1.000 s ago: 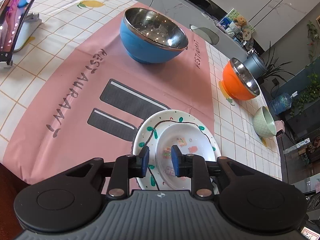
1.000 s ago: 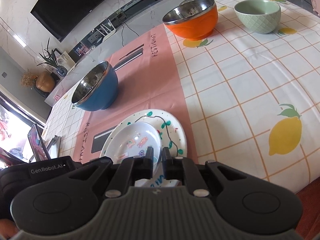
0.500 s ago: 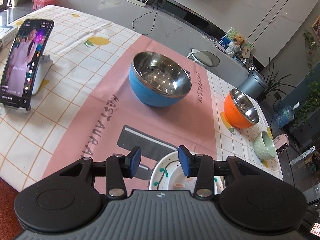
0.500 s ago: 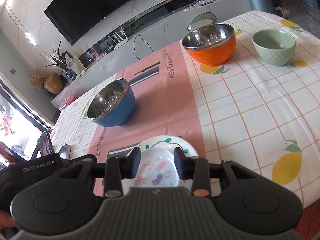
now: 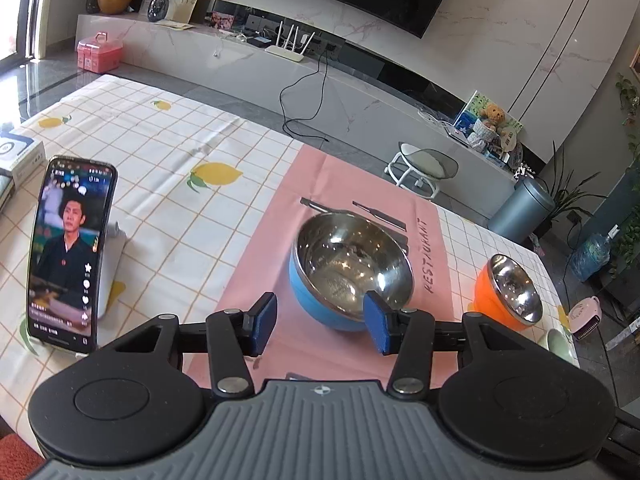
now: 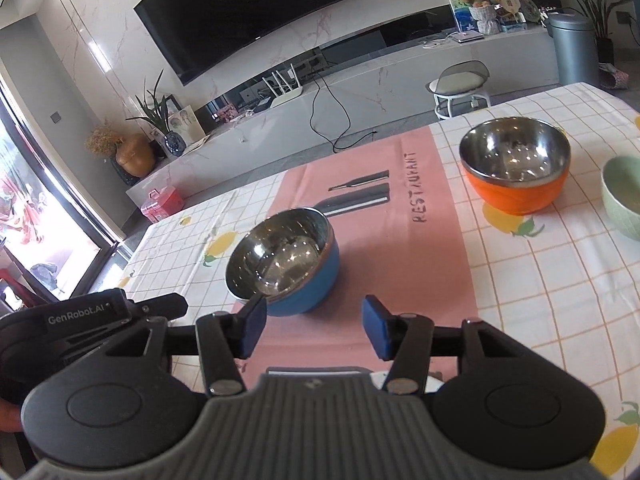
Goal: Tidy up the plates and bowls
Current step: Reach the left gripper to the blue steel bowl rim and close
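A blue bowl with a steel inside [image 5: 352,276] stands on the pink placemat [image 5: 260,248], just beyond my left gripper [image 5: 322,326], which is open and empty. It also shows in the right wrist view [image 6: 282,262], ahead and left of my right gripper [image 6: 314,330], open and empty. An orange steel-lined bowl [image 5: 508,294] [image 6: 516,168] stands further right, with a pale green bowl [image 5: 558,344] [image 6: 624,196] beside it. The stacked plates are almost hidden under the right gripper body; only a white sliver [image 6: 434,380] shows.
A phone on a stand [image 5: 68,252] plays video at the table's left. A white box [image 5: 16,152] lies at the far left edge. The lemon-print tablecloth [image 6: 540,280] covers the table. A stool [image 5: 424,164] stands beyond the far edge.
Both grippers opened, let go of the plates, and drew back and up. The plates dropped out of view beneath them, and the room behind the table came into view.
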